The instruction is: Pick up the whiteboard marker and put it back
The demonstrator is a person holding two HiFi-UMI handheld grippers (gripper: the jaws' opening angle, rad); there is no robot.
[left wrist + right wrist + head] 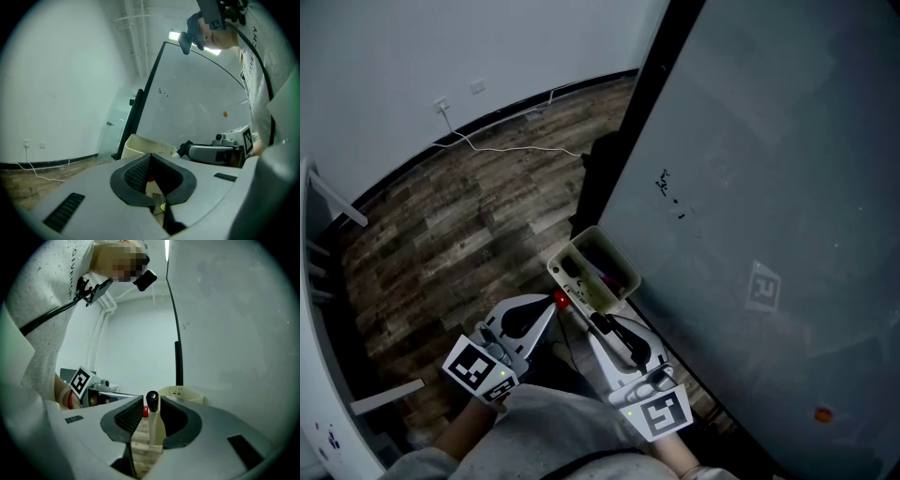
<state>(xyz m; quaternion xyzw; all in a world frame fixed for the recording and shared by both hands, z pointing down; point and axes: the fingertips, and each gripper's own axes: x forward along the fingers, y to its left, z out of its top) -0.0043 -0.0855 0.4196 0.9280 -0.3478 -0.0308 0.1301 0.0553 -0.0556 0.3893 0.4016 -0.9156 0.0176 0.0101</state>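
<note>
Right gripper (151,403): jaws wide apart and pointing level at the tray. It's not clamping anything.

Whiteboard marker (152,401): black cap, pale body, standing upright in the gap between the right jaws. There's a clear gap on the left-pad side and it sits very close to the right pad. Can't tell if it actually touches that pad, or what's holding it up.

Left gripper (147,157): jaws pinched together at the tips, also pointing level, just to the left of the right gripper.

Red thing (561,300): small red blob caught between the left pads right at the tips, with a pale bit under it in the left gripper view. Honestly can't tell what it is.

Tray (572,248): beige open box fixed at the lower edge of the whiteboard, just beyond both sets of tips. There's some dark stuff inside that's too murky to name.

Whiteboard (750,187): big grey board with a dark frame filling the right side of the head view. It has a few small black scribbles near the top.

Floor (469,225): wood planks, with a white cable (506,148) trailing along the wall.
</note>
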